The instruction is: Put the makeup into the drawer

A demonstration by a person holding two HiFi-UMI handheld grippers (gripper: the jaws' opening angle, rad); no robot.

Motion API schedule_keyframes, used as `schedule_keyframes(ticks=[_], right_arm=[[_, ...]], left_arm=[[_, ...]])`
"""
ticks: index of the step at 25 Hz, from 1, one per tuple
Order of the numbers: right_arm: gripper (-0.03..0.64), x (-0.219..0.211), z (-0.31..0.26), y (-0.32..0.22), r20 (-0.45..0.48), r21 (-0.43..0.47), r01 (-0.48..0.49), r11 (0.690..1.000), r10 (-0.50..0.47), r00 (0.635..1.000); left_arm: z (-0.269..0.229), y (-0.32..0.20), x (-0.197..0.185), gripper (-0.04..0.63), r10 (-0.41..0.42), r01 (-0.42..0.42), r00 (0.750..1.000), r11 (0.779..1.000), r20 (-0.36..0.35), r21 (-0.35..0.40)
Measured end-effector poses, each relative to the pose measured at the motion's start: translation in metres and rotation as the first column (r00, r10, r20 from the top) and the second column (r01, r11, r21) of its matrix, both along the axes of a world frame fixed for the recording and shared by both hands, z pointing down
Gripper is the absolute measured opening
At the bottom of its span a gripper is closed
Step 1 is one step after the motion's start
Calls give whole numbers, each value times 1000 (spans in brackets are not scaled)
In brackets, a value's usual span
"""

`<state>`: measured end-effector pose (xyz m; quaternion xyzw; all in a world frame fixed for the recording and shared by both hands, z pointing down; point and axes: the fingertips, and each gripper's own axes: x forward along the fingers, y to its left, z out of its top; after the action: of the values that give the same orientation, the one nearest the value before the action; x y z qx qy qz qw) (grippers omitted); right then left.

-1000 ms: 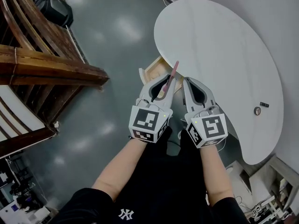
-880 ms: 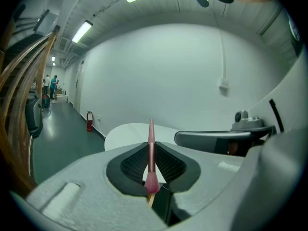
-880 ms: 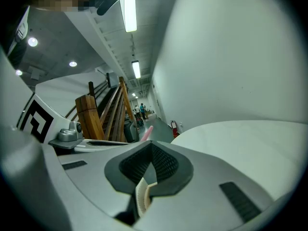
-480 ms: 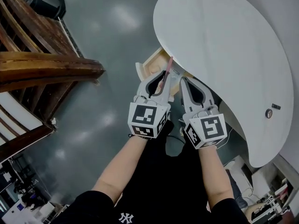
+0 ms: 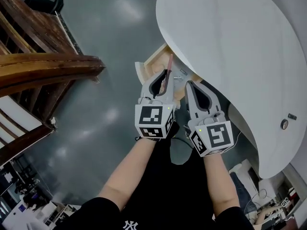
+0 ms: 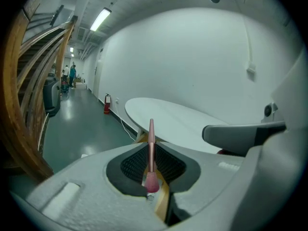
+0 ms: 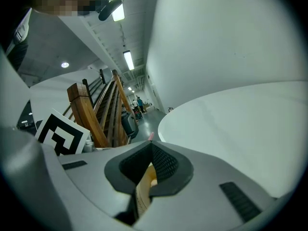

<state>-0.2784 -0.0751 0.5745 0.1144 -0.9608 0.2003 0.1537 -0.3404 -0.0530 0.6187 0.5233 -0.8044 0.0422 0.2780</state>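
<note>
Item: the slim pink makeup brush (image 5: 169,63), tapered at the far end and rounded at the near end, is clamped upright in the left gripper (image 5: 163,86). It is over the open drawer and not yet inside.
Left claw: closed on the brush's lower shaft; most of the handle projects beyond the jaws (image 6: 151,143).
Right claw: the right gripper (image 5: 192,86) has its jaws together with nothing between them. It sits just beside the left one.
Container: the pale wooden drawer (image 5: 145,70) is pulled out from under the white rounded tabletop (image 5: 230,37).
Contents: a small pale or metallic object lies near the table edge; too small to identify. The rest of the drawer is hidden behind the grippers.
Risk, snagging: the long free handle could catch the overhanging tabletop edge on descent and twist in the grip.
Risk, dropping: a grip on so thin a shaft may slip. Release short of the front rim would send the brush to the glossy grey floor (image 5: 110,28).
</note>
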Motion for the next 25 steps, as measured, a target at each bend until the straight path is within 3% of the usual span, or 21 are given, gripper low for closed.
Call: schedule_keyframes(ticks=[8,16,25], right_arm=[[15,-8,31,8,-4,-16,27,1000,-27,1000],[15,-8,46,2,-8,-12,14,1000,-14,1000],[15,-14,54,-5,2,-10,18,1000,-18,1000]], left_arm=[[46,0,-9,52,-54,51,996,998,-71,-45],[59,-17,-11,52,-32,26,996,997,-80,-74],[75,-27,-20,52,-76,65,992,991,-103,-113]])
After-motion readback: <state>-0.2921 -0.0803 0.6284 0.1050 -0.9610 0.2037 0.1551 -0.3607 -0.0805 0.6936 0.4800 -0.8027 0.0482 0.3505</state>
